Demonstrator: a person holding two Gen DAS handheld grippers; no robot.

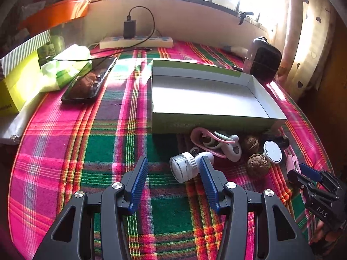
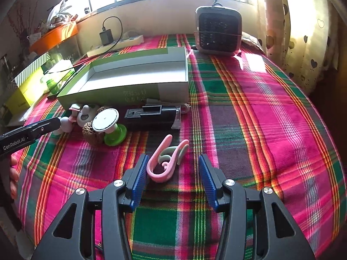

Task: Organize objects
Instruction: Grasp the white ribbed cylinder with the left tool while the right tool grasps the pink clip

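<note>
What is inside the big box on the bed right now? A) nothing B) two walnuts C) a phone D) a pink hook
A: the box shows only its bare grey floor, and the toys lie outside, along its front wall.

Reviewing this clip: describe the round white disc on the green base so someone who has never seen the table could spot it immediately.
Start at the open grey-lined box on the plaid cloth; a cluster of small things lies along its near side. Within it, the disc holder leans beside a brown textured ball, left of the black device. It alone has a flat white round face on a bright green flared foot.
</note>
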